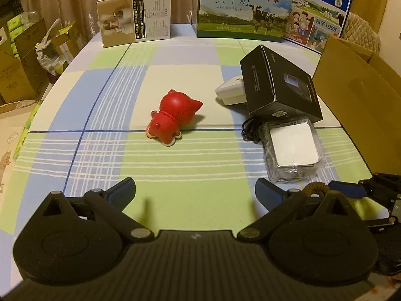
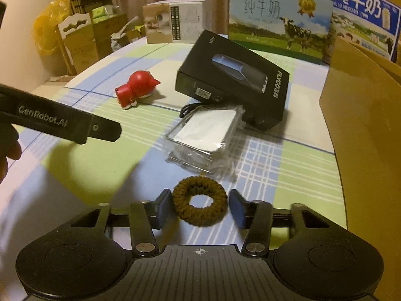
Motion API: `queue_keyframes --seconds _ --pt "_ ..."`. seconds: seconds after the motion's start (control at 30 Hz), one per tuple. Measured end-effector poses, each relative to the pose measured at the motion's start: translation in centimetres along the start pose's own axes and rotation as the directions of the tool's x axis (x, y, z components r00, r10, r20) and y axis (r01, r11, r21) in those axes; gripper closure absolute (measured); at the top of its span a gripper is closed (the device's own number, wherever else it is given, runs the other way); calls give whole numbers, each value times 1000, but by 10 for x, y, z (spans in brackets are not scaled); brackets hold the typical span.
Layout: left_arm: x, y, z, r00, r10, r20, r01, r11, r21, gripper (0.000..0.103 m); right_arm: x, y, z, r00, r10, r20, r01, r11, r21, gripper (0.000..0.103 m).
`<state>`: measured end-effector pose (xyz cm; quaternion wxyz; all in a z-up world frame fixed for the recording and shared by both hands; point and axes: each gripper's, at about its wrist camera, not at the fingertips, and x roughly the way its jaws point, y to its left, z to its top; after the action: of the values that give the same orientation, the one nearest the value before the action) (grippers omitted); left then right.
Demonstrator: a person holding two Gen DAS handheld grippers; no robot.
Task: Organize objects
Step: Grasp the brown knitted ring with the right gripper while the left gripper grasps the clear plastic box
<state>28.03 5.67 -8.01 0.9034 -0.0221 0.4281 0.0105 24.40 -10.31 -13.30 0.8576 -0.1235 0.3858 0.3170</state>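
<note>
A brown knitted hair tie [image 2: 200, 200] lies flat on the checked tablecloth [image 2: 100, 165]. It sits between the pads of my right gripper [image 2: 200, 208], still round, with the left pad at its edge and a thin gap on the right, so that gripper is open. My left gripper [image 1: 195, 193] is open wide over bare cloth with nothing between its fingers. A red toy figure [image 1: 173, 118] lies on its side ahead of it. To the right are a white block in clear wrap [image 1: 293, 148], a black box [image 1: 280, 87] and a white charger [image 1: 230, 92].
An open cardboard box [image 2: 363, 100] stands at the table's right edge. Two milk cartons [image 1: 245, 12] and a beige box [image 1: 135, 17] line the back. A black cable [image 1: 250, 130] lies by the wrapped block. Boxes and bags [image 1: 22, 57] crowd the floor at left.
</note>
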Motion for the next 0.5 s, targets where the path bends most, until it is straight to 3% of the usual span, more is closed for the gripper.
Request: queue_keyframes --seconds 0.13,0.5 --pt "2 -1 1 1000 -8 -4 8 1000 -1 3 -2 3 0 1000 -16 -7 16 1000 4 86" --pt "5 -21 4 996 -93 -14 93 995 16 3 -35 -36 7 991 -136 21 130 976 173 88"
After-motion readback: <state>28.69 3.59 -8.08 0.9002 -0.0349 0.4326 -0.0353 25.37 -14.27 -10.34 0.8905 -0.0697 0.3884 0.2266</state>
